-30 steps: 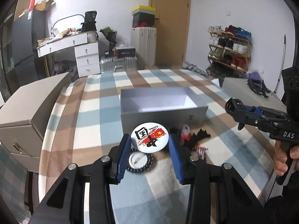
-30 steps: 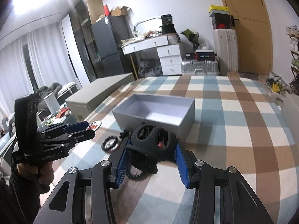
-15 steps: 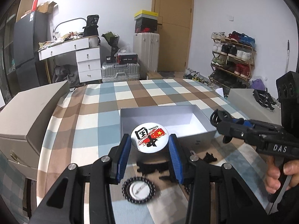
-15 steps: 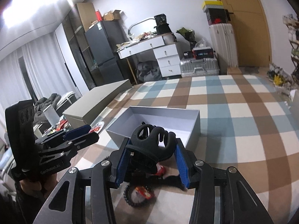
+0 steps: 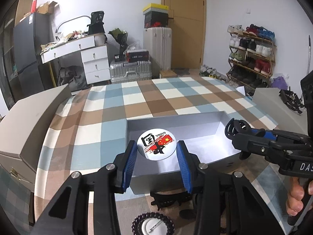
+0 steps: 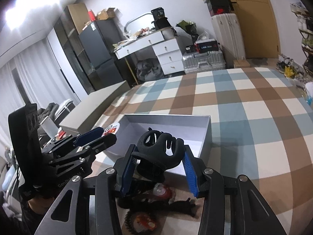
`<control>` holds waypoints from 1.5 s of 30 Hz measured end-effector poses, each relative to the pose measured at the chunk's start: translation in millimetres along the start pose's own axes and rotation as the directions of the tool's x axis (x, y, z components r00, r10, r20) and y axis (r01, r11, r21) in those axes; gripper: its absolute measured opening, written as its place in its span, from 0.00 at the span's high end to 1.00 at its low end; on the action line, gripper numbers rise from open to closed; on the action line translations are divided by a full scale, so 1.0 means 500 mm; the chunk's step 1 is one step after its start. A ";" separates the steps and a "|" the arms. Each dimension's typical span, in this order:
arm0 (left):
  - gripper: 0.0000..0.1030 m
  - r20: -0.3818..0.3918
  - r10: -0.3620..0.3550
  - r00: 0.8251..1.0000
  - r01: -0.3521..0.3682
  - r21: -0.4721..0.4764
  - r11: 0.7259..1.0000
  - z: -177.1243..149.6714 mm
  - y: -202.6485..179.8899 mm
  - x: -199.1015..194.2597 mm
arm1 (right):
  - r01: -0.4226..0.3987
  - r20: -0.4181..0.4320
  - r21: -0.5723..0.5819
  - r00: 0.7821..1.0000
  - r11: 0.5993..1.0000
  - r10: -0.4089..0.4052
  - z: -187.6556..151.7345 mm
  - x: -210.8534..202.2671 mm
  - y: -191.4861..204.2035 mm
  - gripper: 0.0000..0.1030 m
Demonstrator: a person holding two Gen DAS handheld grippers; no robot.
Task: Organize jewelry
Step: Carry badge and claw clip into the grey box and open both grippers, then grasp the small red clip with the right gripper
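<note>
Left wrist view: glossy round white pin badge (image 5: 157,146), printed with red flag and black brushwork, clamped between ribbed blue pads of left gripper (image 5: 157,156), above open grey rectangular cardboard box (image 5: 219,126).

Right wrist view: matte black plastic claw hair clip (image 6: 160,152), looped and curved, pinched in right gripper (image 6: 158,168), over box's near edge (image 6: 207,129).
</note>
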State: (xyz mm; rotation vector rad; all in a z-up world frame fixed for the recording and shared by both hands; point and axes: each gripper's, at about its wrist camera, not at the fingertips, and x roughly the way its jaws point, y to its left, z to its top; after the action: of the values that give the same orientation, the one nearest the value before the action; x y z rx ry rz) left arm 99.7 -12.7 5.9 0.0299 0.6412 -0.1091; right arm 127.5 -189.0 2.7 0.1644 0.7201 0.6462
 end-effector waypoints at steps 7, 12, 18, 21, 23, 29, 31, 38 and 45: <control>0.66 -0.048 0.002 0.999 -0.002 0.006 1.000 -0.009 -0.015 0.006 | 0.014 -0.014 0.006 1.000 1.000 -0.013 0.008 0.013 -0.015 0.56; 0.66 -0.056 -0.010 0.998 0.010 0.007 1.000 -0.011 -0.027 -0.002 | 0.016 -0.022 0.006 1.000 1.000 -0.015 0.015 0.016 -0.021 0.56; 0.65 -0.055 -0.012 0.998 0.012 -0.010 1.000 -0.006 -0.020 -0.004 | 0.018 -0.049 -0.021 0.999 1.000 -0.019 0.013 0.020 -0.012 0.55; 0.65 -0.037 -0.013 0.999 0.012 -0.008 1.000 -0.005 -0.021 -0.015 | 0.041 -0.030 -0.069 0.999 0.997 -0.043 0.008 0.010 0.005 0.49; 0.63 -0.020 -0.012 1.000 0.012 -0.007 1.000 -0.005 -0.022 -0.029 | 0.052 -0.008 -0.093 0.999 0.994 -0.053 0.006 -0.005 0.017 0.36; 0.25 0.040 -0.024 0.999 0.025 -0.025 0.999 -0.004 -0.015 -0.077 | 0.097 0.058 -0.143 0.994 0.985 -0.089 0.008 -0.050 0.049 0.08; 0.15 0.056 -0.002 0.998 0.004 -0.040 0.999 -0.008 -0.010 -0.094 | 0.105 0.073 -0.150 0.993 0.983 -0.095 0.002 -0.065 0.058 0.00; 0.01 0.083 0.062 0.995 -0.052 -0.110 0.993 -0.046 0.026 -0.135 | 0.123 0.021 -0.179 0.992 0.976 -0.121 -0.036 -0.077 0.081 0.00; 0.01 0.046 0.061 0.997 -0.056 -0.105 0.993 -0.083 0.034 -0.131 | 0.136 -0.034 -0.200 0.989 0.970 -0.146 -0.079 -0.077 0.086 0.00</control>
State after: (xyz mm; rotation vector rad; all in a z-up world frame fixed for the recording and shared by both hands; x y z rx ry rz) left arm 24.7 12.5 11.6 -0.0540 0.5959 -0.0196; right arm 58.1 -181.0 9.9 -0.0856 0.7036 0.5827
